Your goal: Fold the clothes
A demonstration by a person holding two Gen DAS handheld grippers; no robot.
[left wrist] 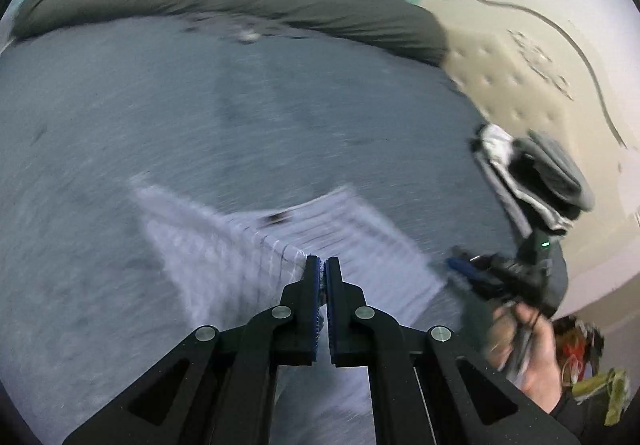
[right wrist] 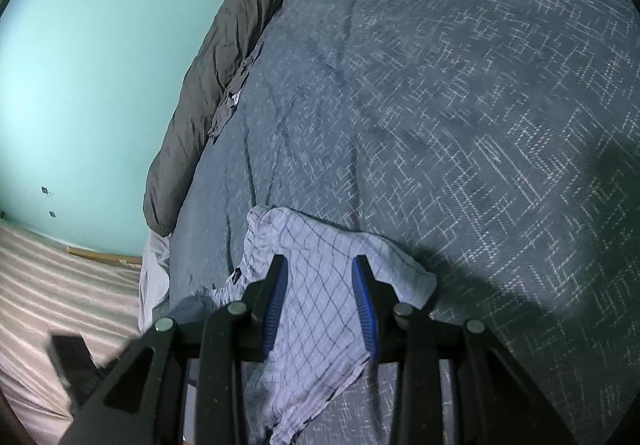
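pinching a corner of the checked cloth with my left gripper, i have its blue pads all but touching and the fabric bunched at their tips (the left view is smeared with motion, so the exact bite is hard to read). my right gripper stands with its jaws spread wide over the same cloth, holding nothing. in the left view i can also see the hand that carries it, off to the side of the cloth. the cloth lies near the edge of the bed, on the blue patterned bedspread, partly doubled and rumpled, with one end trailing toward me below the gripper. a grey duvet is bunched along the far side by the wall.

as for progress, i judge the piece is mid-fold: some layering shows, but the edges are uneven and not squared. what remains looks like lining up the edges and flattening. whether other garments wait, i cannot tell.
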